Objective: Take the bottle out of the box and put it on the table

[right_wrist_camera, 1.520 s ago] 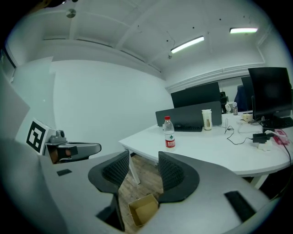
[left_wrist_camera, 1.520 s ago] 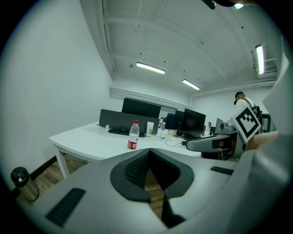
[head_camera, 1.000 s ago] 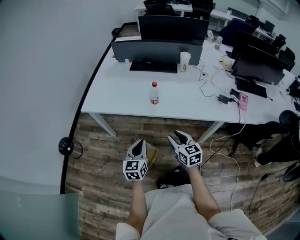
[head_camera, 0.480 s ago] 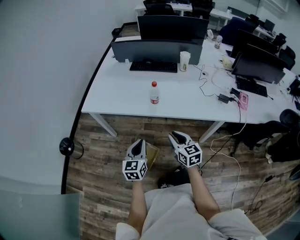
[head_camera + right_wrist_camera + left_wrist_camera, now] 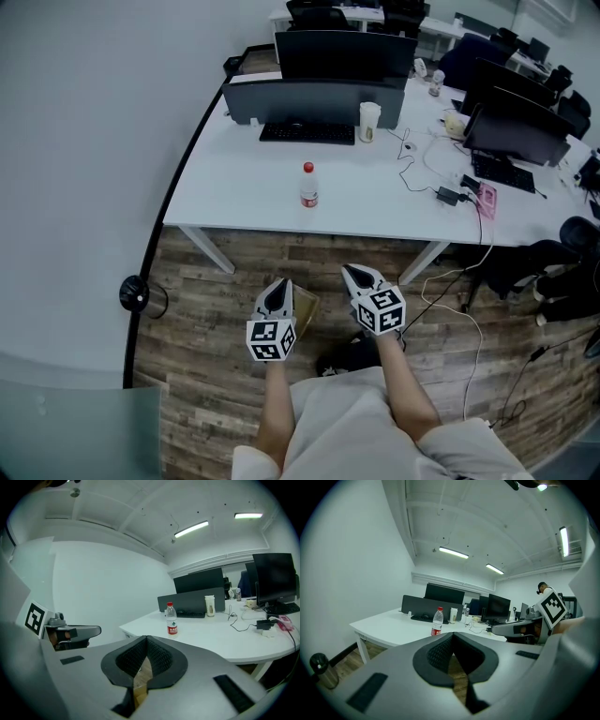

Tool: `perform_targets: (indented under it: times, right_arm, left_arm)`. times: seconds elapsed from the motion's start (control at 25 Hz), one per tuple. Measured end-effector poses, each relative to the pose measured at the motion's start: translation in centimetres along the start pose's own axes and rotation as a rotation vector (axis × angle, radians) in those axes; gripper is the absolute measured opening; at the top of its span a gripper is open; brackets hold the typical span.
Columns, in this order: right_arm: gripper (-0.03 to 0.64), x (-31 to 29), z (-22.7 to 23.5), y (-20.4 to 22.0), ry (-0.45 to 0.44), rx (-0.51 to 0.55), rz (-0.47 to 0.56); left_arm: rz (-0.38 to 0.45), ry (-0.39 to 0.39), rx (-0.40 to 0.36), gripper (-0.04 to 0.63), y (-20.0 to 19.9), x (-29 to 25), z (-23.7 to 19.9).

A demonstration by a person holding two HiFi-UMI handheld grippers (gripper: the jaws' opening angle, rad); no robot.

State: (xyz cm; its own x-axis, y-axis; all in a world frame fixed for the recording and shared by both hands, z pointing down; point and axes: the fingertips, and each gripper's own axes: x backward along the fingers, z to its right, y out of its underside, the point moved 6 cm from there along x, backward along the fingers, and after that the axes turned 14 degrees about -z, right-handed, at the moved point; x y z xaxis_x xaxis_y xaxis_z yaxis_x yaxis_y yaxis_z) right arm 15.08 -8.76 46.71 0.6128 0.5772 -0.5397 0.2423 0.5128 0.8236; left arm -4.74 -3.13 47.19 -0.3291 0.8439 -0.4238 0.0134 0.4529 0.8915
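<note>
Now: bottle (image 5: 308, 187) upright on white desk (image 5: 234, 192), well apart from both claws. Left claw (image 5: 280, 287) closed, empty. Right claw (image 5: 353, 274) jaws just closing, now together, nothing between. Brown box (image 5: 306, 304) on floor (image 5: 202, 309) between claws.

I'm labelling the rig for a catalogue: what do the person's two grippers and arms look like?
The left gripper and right gripper match: grey bodies, tapering black jaws with ribbed pads, and a white cube with black square markers on each. The forearms carry no sleeves; the clothes are pale grey.
</note>
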Motion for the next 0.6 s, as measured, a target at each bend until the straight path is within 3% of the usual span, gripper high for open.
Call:
perform_targets:
  times: [0.6]
  right_arm:
    - [0.04,0.16,0.15,0.05,0.014,-0.009,0.01]
  left_arm:
    - [-0.008,0.014,-0.016,0.014,0.08,-0.37,0.41]
